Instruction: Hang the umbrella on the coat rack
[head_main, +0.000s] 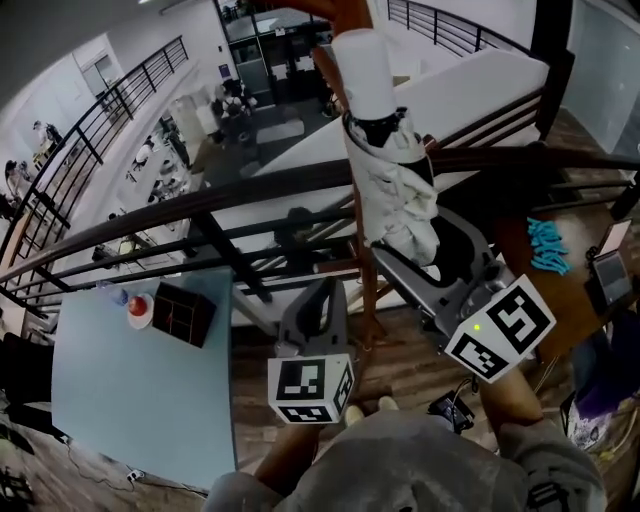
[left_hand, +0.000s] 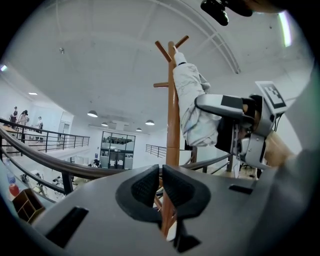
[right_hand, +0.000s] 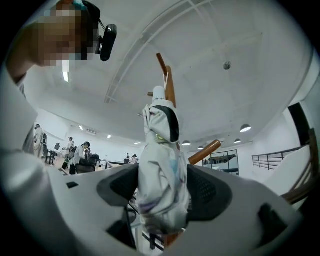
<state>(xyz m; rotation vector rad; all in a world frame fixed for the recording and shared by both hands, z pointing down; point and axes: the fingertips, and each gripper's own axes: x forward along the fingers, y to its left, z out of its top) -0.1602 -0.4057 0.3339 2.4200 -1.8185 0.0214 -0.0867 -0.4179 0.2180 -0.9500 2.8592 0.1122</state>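
The umbrella (right_hand: 160, 165) is folded into a loose, creased bundle of white to pale grey fabric. A black panel sits near its upper end, below a white cylindrical handle (head_main: 365, 70). Faint coloured marks show on the lower fabric; they are too blurred to read. The umbrella hangs upright just beside the pole of the wooden coat rack (left_hand: 173, 125). A thin loop at its top runs up to an upward-angled peg (right_hand: 161, 62).

Right gripper (right_hand: 162, 187): the jaws are spread wide, one on each side of the lower part of the bundle. The fabric fills the gap and reaches both pads, but no pinch or crease from pressure shows. In the head view the same gripper (head_main: 430, 255) flanks the bundle at railing height.

Left gripper (left_hand: 161, 185): the pads are pressed almost together, with only a narrow slit between them and nothing in it. The pole stands beyond them. In the head view this gripper (head_main: 315, 300) is low down, just beside the pole.

Each gripper carries a cube with black-and-white square markers (head_main: 310, 388); these are patterns only, not legible text.

A dark railing (head_main: 200, 205) runs behind the rack. To the left stands a light blue table (head_main: 130, 400) with a dark compartmented box (head_main: 183, 312) on it.
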